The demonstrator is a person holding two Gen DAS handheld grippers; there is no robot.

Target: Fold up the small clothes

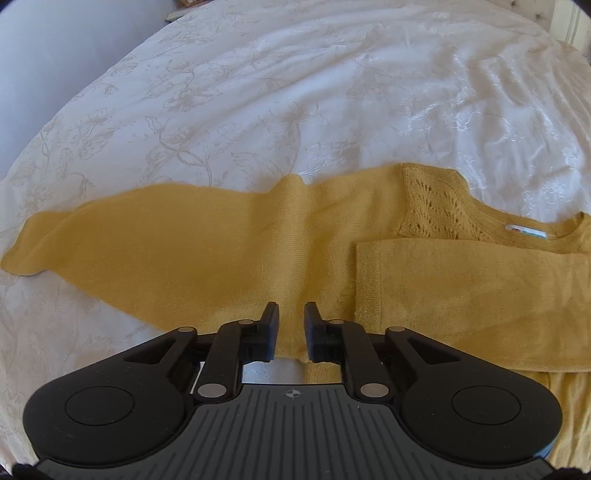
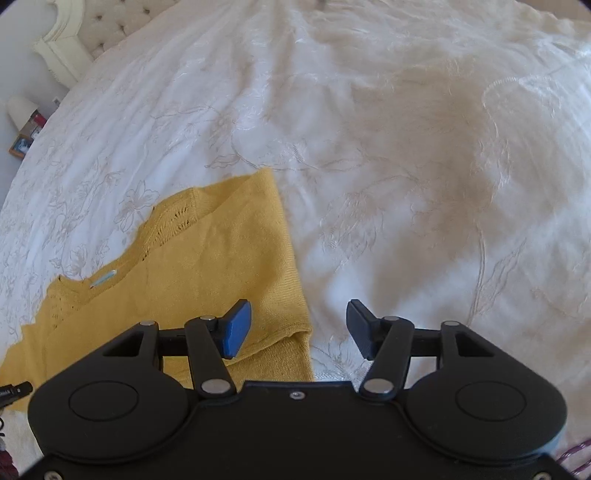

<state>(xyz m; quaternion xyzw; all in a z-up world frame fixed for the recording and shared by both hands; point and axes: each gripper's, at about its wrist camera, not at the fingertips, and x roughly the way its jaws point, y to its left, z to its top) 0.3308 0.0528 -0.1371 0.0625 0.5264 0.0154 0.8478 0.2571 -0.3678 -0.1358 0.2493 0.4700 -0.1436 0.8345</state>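
Note:
A mustard-yellow knit sweater lies flat on the bed, with one sleeve stretched out to the left. Its other sleeve is folded across the body, below the neck label. My left gripper hovers over the sweater's near part. Its jaws stand a narrow gap apart, and the fabric shows through the gap without being pinched. In the right wrist view the sweater fills the lower left, with its label visible. My right gripper is wide open and straddles the sweater's folded right edge, holding nothing.
A white floral-embroidered bedspread covers the bed all around the sweater. A tufted headboard stands at the far left of the right wrist view. Small items sit on a nightstand beside it.

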